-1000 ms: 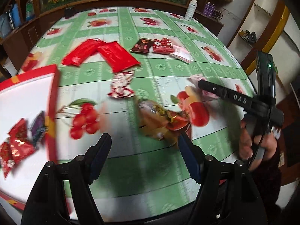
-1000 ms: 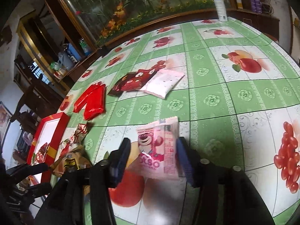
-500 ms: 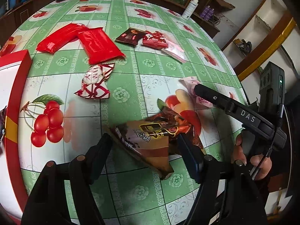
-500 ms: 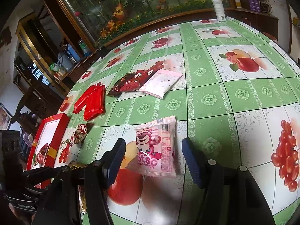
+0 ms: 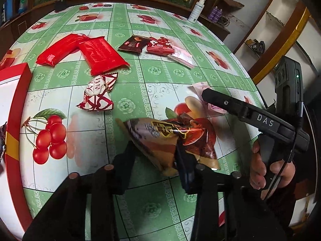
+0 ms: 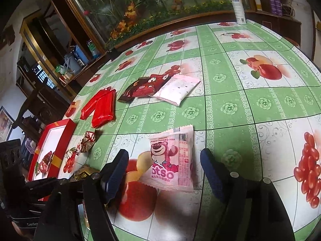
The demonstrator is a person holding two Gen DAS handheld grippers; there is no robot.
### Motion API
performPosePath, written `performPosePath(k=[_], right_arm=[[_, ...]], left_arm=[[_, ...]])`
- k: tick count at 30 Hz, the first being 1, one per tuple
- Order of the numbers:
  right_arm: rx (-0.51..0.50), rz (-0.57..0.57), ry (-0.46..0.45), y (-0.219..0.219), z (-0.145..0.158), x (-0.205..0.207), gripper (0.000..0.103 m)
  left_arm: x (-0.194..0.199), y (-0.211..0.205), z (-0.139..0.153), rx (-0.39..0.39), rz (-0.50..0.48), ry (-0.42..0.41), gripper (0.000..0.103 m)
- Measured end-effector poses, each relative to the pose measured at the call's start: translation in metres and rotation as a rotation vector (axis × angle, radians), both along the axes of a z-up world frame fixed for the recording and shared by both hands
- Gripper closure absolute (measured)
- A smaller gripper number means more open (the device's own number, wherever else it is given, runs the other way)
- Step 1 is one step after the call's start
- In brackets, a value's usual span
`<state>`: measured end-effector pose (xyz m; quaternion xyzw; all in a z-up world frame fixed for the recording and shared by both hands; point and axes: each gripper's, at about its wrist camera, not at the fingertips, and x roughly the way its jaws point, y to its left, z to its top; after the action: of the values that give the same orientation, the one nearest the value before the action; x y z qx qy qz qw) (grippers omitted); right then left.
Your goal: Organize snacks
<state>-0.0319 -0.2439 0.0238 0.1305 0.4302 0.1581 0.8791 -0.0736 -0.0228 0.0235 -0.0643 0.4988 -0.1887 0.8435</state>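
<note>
Closing on the brown snack packet (image 5: 168,140), the left tool (image 5: 156,156) has its jaws pinching the crinkled foil near one end — a shallow bite, so the glossy wrapper could slide free or tear on the way to the red box (image 5: 16,108) at the counter's (image 5: 140,76) left edge. The packet is tilted, its far end pointing away. The right tool (image 6: 164,170) is opening, its jaws clear of the pink bear packet (image 6: 172,160) lying flat between them — easily nudged aside.

Eight snack packets (image 5: 100,57), one red box (image 5: 19,92), one spray bottle (image 6: 238,6).
</note>
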Motion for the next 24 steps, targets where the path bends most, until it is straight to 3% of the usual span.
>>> performPosePath(k=[5,8,10,11,13,16,24], right_arm=[[-0.047,0.005,-0.005,0.007,0.0,0.001,0.028],[-0.148,0.014,-0.018,0.021,0.0,0.002,0.029],[-0.241,0.01,-0.027,0.032,-0.001,0.003,0.036],[-0.271,-0.005,-0.032,0.034,-0.001,0.003,0.046],[-0.281,-0.041,-0.034,0.03,-0.002,0.004,0.06],[-0.251,-0.062,-0.031,0.021,-0.002,0.005,0.061],[-0.239,-0.065,-0.032,0.018,-0.001,0.004,0.063]], left_arm=[[0.002,0.009,0.0,-0.007,0.011,-0.003,0.079],[0.004,0.015,0.001,-0.002,0.025,-0.007,0.08],[0.006,0.023,0.001,-0.011,0.046,0.002,0.08],[0.008,0.029,0.001,-0.013,0.065,0.005,0.08],[0.012,0.041,0.001,0.001,0.098,0.002,0.08],[0.014,0.057,0.001,0.01,0.139,0.012,0.08],[0.007,0.062,-0.004,0.01,0.129,-0.001,0.086]])
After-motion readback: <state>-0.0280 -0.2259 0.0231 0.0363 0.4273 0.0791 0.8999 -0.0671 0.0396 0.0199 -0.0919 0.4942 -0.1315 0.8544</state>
